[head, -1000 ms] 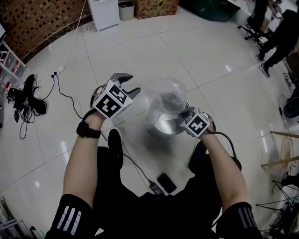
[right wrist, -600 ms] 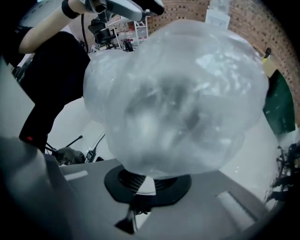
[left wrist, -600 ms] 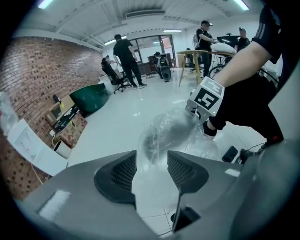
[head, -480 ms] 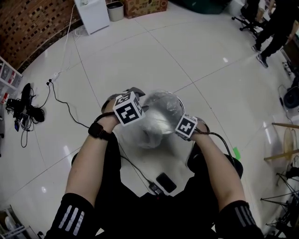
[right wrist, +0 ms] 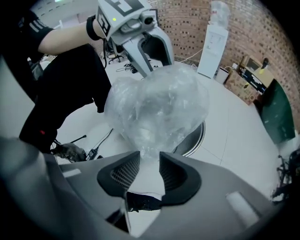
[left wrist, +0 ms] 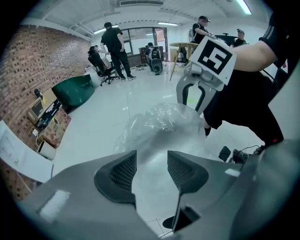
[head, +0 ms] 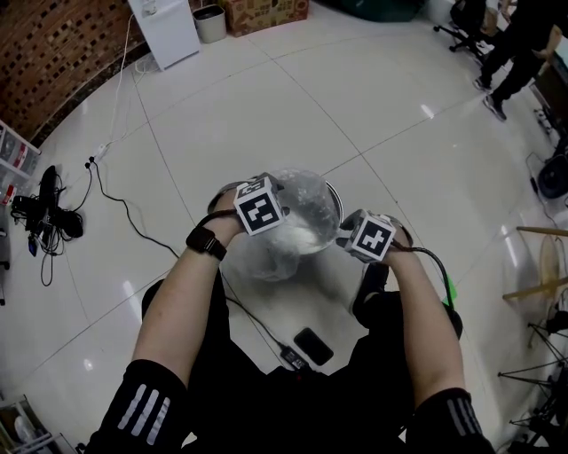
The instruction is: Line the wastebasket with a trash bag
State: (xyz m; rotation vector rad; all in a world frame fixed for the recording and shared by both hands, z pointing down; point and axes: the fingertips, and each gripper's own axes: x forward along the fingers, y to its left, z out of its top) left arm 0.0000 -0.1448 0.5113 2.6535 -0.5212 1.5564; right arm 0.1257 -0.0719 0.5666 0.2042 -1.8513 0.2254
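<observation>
A round metal wastebasket stands on the floor before my feet, and a clear trash bag billows over its mouth. My left gripper hangs at the basket's left side, open; its pads frame the crinkled bag without pressing it. My right gripper sits at the right rim. Its jaws have just been opening, and the bag film still trails down between its pads. The basket's rim peeks out under the bag. Each gripper view shows the other gripper, the left and the right.
A black phone and a cable lie on the white tiles near my legs. More cables run at the left. A white cabinet and a small bin stand far back. People move at the far right.
My left gripper swung right and down from a raised spot to the bag's left side. The bag, puffed high before, has sunk onto the basket. The right gripper shifted slightly right.
</observation>
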